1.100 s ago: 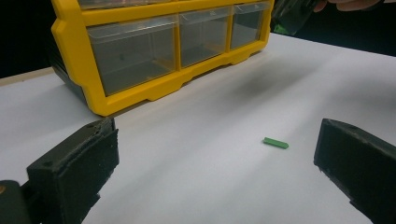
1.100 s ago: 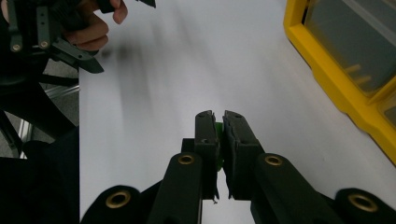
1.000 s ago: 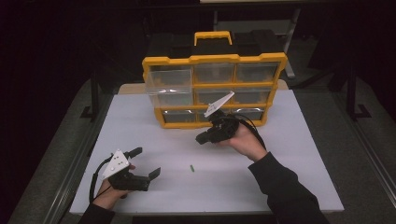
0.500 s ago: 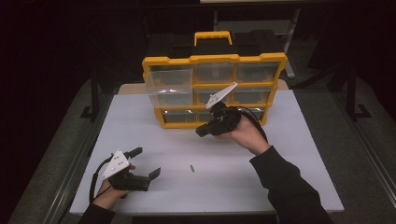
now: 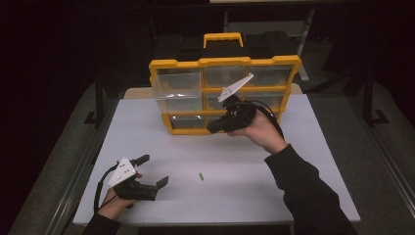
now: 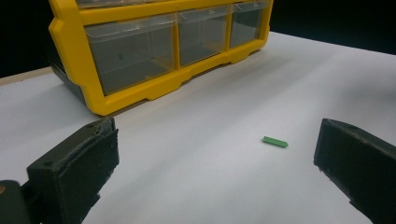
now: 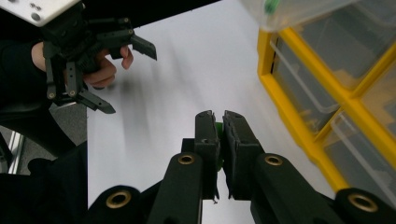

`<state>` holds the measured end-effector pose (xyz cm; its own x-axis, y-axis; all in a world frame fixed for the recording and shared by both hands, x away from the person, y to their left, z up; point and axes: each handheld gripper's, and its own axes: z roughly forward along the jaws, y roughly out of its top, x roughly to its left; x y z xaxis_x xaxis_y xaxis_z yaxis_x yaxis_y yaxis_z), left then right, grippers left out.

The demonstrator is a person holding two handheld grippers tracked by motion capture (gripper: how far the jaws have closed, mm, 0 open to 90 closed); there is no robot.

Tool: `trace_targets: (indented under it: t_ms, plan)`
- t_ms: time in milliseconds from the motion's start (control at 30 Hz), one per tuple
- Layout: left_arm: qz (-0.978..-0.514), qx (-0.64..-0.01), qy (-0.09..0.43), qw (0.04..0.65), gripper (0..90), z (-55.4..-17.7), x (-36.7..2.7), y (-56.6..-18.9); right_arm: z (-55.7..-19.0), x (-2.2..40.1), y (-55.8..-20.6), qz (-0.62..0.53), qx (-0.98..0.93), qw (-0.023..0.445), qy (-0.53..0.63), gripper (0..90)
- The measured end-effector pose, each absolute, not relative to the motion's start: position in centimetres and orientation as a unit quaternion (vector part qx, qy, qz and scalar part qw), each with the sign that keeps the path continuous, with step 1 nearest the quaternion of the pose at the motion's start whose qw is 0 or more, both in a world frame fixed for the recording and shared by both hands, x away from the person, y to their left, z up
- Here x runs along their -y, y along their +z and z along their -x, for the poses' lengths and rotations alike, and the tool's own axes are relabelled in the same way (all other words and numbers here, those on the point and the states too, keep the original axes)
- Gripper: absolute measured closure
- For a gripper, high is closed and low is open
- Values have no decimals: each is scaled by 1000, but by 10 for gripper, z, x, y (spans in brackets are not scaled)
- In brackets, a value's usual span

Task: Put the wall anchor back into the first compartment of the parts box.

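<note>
A yellow organizer [image 5: 225, 62] with clear drawers stands at the back of the white table [image 5: 303, 161]. Its upper left drawer [image 5: 177, 96] is pulled out; in the right gripper view that drawer [image 7: 299, 11] has something green inside. My right gripper [image 5: 213, 129] hovers in front of the organizer's lower row, shut on a small green piece [image 7: 218, 127] that barely shows between the jaws. A second green piece [image 5: 200, 176] lies flat on the table. My left gripper [image 5: 154, 170] rests low at the front left, open, with that piece [image 6: 274, 142] ahead of its jaws.
The organizer's carry handle [image 5: 223, 37] sticks up at the back. Dark floor and metal frame legs [image 5: 99, 98] surround the table. The person's left hand [image 7: 100, 70] and its gripper appear far off in the right gripper view.
My right gripper has moved up and closer to the organizer's front, still shut. The left gripper and the green piece on the table have stayed put.
</note>
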<state>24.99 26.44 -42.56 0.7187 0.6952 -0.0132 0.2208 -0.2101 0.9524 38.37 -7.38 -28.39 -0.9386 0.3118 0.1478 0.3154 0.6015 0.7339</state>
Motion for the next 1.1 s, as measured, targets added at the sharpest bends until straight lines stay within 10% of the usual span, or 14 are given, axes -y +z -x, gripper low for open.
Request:
trace_targets:
  t_ms: [1100]
  plan:
    - [-746,-305,217,550,0,-250,-264,-426,-396,82,-219,170,880,-31,-443,840]
